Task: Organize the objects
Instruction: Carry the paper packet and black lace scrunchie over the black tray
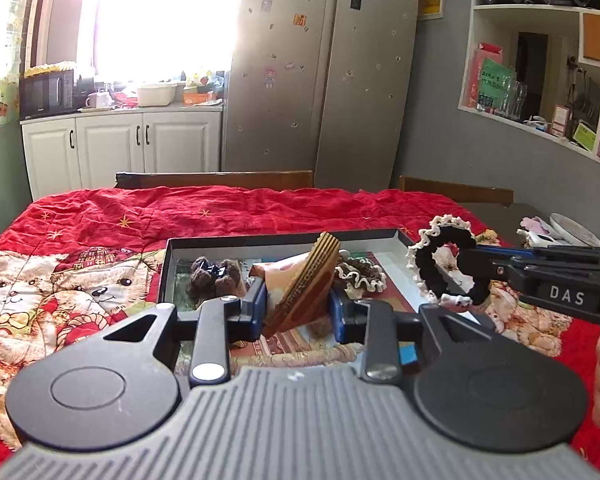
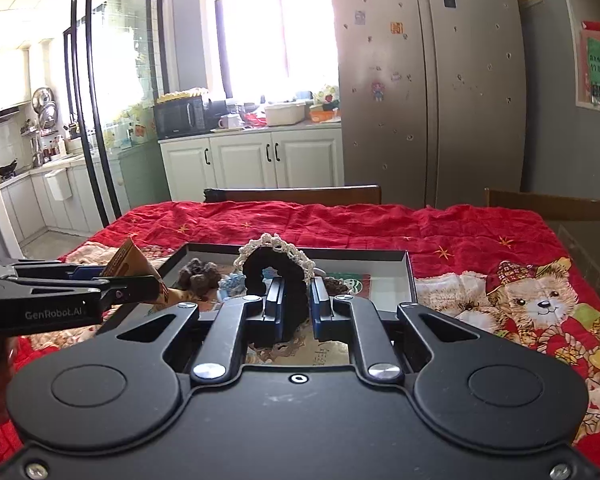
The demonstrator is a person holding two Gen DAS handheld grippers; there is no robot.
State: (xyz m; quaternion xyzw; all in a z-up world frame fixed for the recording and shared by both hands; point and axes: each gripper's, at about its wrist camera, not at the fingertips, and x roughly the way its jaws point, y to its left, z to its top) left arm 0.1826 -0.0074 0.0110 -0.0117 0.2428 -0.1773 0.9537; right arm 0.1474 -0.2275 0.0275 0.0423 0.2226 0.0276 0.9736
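A dark-rimmed shallow tray [image 1: 284,237] [image 2: 364,254] lies on a red bear-print cloth [image 1: 100,216]. My left gripper [image 1: 298,312] [image 2: 140,284] is shut on a brown wooden comb [image 1: 312,276] [image 2: 126,262], which it holds tilted above the tray's near part. To its right, my right gripper [image 2: 296,304] [image 1: 476,264] is shut on a black scrunchie with cream lace trim [image 2: 288,268] [image 1: 424,264]. This scrunchie hangs above the tray's right edge. Both grippers are side by side and close together.
In the tray lie a brown fluffy hair tie [image 1: 212,276] [image 2: 198,272], a brown-and-cream scrunchie [image 1: 360,276] and other small items. Two wooden chair backs [image 1: 216,180] stand behind the table. A bare dark table part with white items [image 1: 560,232] lies far right.
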